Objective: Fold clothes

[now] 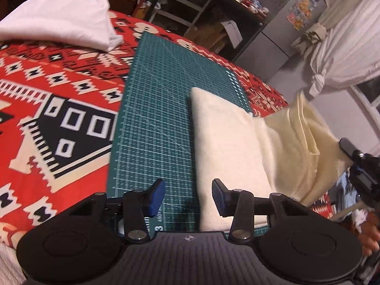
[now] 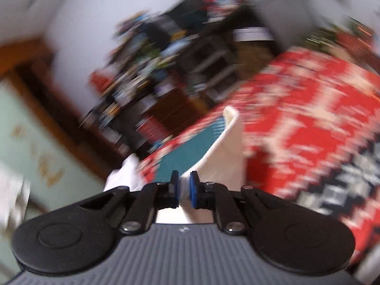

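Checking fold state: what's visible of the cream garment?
The cream garment is soft woven fabric, plain, no print. One folded part lies flat on the green cutting mat, its edge straight. The other end is lifted off to the side, hanging in loose folds. The right gripper is shut on a bunched edge of it; the left gripper hovers open over its near corner, pads clear of the fabric.
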`<state>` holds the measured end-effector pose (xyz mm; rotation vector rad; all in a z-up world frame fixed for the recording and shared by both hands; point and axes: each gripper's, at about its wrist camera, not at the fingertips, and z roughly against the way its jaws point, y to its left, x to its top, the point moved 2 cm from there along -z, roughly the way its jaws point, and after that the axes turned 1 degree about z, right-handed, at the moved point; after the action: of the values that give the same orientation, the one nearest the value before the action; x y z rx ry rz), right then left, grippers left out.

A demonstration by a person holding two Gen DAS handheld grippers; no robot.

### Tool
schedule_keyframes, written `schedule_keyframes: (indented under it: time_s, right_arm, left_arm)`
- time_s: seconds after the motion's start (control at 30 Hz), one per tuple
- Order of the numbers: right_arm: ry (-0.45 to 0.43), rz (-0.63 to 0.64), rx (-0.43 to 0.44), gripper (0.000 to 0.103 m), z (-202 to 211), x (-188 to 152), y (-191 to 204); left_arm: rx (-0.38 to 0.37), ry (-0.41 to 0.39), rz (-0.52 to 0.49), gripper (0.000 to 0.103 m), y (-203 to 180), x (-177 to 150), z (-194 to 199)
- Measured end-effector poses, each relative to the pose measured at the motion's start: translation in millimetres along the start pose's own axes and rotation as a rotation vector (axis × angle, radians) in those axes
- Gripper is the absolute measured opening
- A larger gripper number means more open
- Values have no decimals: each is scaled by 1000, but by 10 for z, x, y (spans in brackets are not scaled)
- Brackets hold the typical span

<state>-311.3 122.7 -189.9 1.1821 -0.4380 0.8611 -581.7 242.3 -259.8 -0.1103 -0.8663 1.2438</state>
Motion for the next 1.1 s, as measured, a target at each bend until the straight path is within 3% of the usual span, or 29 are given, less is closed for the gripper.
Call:
schedule_keyframes:
  time_s: [0.2, 0.3, 0.53, 0.6, 0.7, 0.83, 1.0, 1.1]
  right_arm:
    - [297, 282, 171, 9, -737, -548, 838]
    - [423, 345, 135, 10, -1042, -945, 908]
    - [382, 345, 105, 9, -1073, -993, 898]
    - [400, 366, 99, 18, -1038, -1002, 902]
    - [418, 320, 120, 19, -927, -967, 861]
    - [308, 301, 113, 26, -625, -689, 762]
    - [264, 295, -73, 34, -400, -406, 413]
    - [277, 236, -114, 34, -295, -417, 115]
  left_arm:
    - [-4, -39, 78, 42, 214, 10, 159]
    - [-18, -41, 97, 42, 269, 3, 181]
    - [-71, -31, 116, 42, 304, 30, 135]
    - [-87, -31, 117, 42, 285, 32, 123]
    - [-111, -28, 110, 42, 249, 45, 105]
    - [-155, 3, 97, 42, 162, 84, 19]
    - [-179, 70, 41, 45, -24, 94, -145]
    - [-143, 88, -30, 39, -138, 36, -180]
